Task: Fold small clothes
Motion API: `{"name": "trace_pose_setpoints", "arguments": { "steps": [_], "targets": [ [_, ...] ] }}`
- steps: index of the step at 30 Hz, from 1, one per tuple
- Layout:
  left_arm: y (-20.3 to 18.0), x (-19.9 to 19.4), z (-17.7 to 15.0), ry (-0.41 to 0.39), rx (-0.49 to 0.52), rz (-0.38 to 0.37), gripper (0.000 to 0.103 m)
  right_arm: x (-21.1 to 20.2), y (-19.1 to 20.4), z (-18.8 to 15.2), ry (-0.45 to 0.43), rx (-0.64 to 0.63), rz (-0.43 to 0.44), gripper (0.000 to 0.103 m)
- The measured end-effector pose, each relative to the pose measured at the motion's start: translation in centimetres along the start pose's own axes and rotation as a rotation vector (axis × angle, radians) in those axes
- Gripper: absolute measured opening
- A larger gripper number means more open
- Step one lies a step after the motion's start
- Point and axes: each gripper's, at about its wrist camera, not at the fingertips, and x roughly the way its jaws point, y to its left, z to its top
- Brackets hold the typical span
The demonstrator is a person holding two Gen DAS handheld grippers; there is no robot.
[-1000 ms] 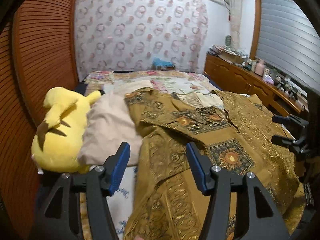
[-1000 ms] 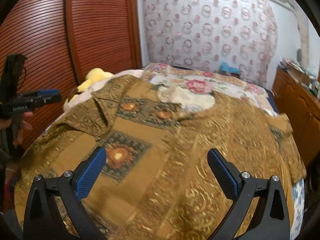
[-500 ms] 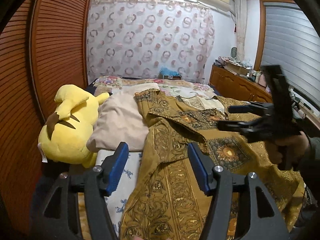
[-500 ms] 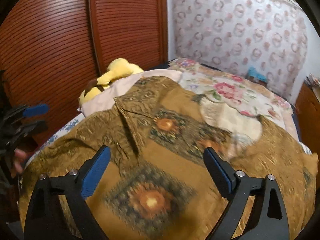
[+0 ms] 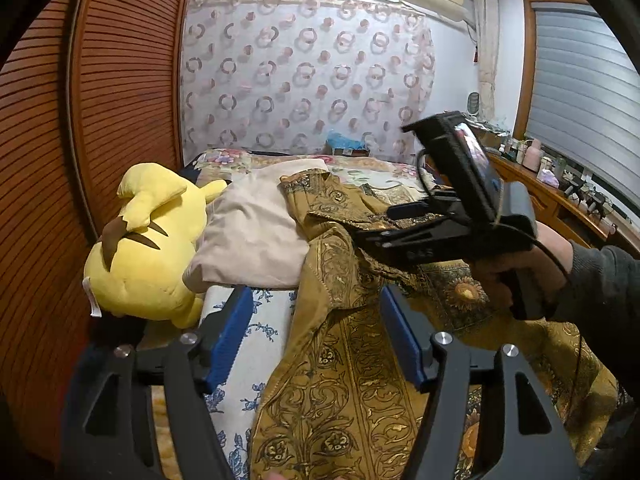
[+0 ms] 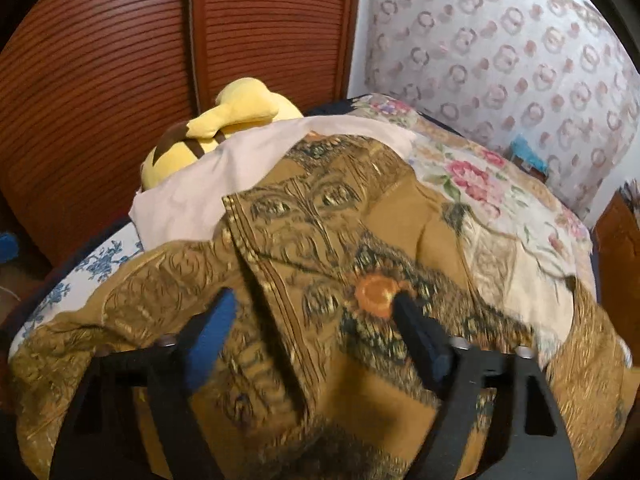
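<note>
A mustard-gold patterned shirt (image 5: 352, 360) lies spread on the bed, its collar end draped over a beige pillow (image 5: 252, 236). It also fills the right wrist view (image 6: 328, 280). My left gripper (image 5: 316, 336) is open and empty, low over the shirt's left edge. My right gripper (image 6: 312, 332) is open and empty, close above the shirt's collar fold. In the left wrist view the right gripper's body (image 5: 448, 224), held by a hand, hangs over the shirt near the collar.
A yellow plush toy (image 5: 148, 244) lies left of the pillow against the red slatted wardrobe doors (image 5: 80, 160). The bed has a floral cover (image 6: 480, 176) and a blue-flowered sheet (image 5: 256, 344). A cluttered wooden sideboard (image 5: 560, 196) stands at the right.
My right gripper has moved left and forward across the shirt to the collar area. My left gripper has pulled back slightly and tilted up. Both jaws stay open.
</note>
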Motion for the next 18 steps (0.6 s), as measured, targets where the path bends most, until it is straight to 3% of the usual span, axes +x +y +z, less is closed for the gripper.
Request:
{"name": "trace_pose_setpoints", "arguments": {
  "steps": [7, 13, 18],
  "targets": [
    [0.1, 0.1, -0.2, 0.006, 0.000, -0.005, 0.066, 1.5, -0.7, 0.9, 0.040, -0.016, -0.085, 0.064],
    [0.0, 0.4, -0.3, 0.015, -0.003, -0.001, 0.066, 0.5, -6.3, 0.7, 0.031, 0.140, -0.203, 0.064],
    [-0.3, 1.2, 0.2, 0.023, 0.009, 0.011, 0.066, -1.2, -9.2, -0.6, 0.031, 0.198, -0.175, 0.065]
  ]
}}
